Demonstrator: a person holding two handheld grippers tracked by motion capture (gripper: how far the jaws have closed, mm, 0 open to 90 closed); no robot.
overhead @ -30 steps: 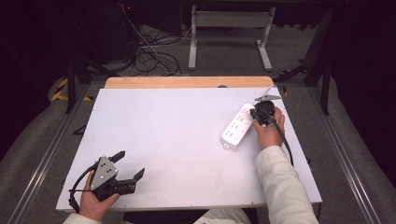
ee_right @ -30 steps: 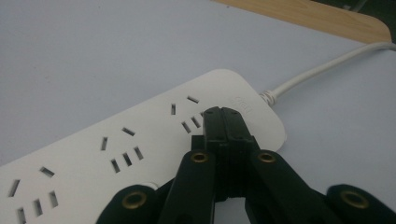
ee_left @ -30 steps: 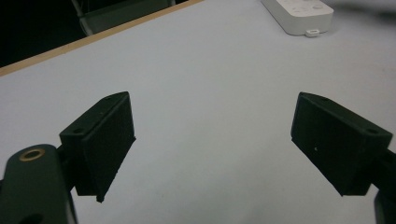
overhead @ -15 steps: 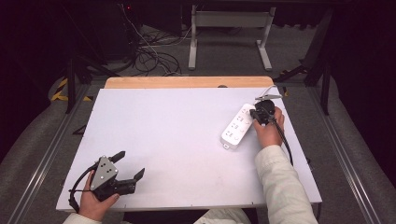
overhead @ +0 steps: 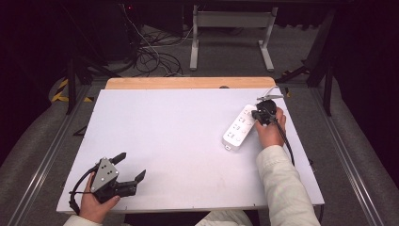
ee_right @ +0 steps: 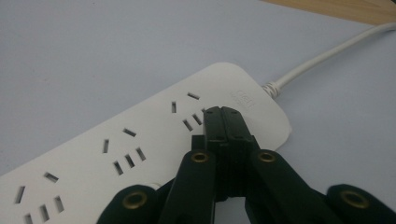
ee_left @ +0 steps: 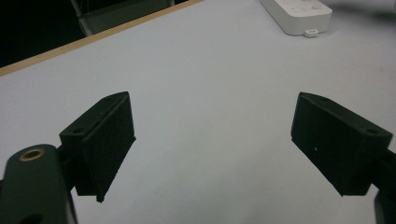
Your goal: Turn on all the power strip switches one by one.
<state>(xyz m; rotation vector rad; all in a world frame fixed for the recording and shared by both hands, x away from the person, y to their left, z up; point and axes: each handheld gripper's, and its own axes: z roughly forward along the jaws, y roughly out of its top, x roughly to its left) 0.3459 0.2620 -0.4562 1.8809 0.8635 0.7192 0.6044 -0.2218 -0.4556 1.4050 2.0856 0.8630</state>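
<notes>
Left gripper (overhead: 131, 168) idle, jaws spread on nothing; farther off, right gripper (ee_right: 224, 114) jaws pressed together, tips over cable end of white power strip (ee_right: 140, 149): rigid, light, smooth, probably slides; grip across narrow sides.

Power strip (ee_left: 299, 16) cut off at top edge.

A white-topped table (overhead: 179, 141) with a wooden far edge stands on grey carpet (overhead: 42, 136); tangled cables (overhead: 150, 54) and a grey metal stand (overhead: 230, 28) lie beyond in darkness.
</notes>
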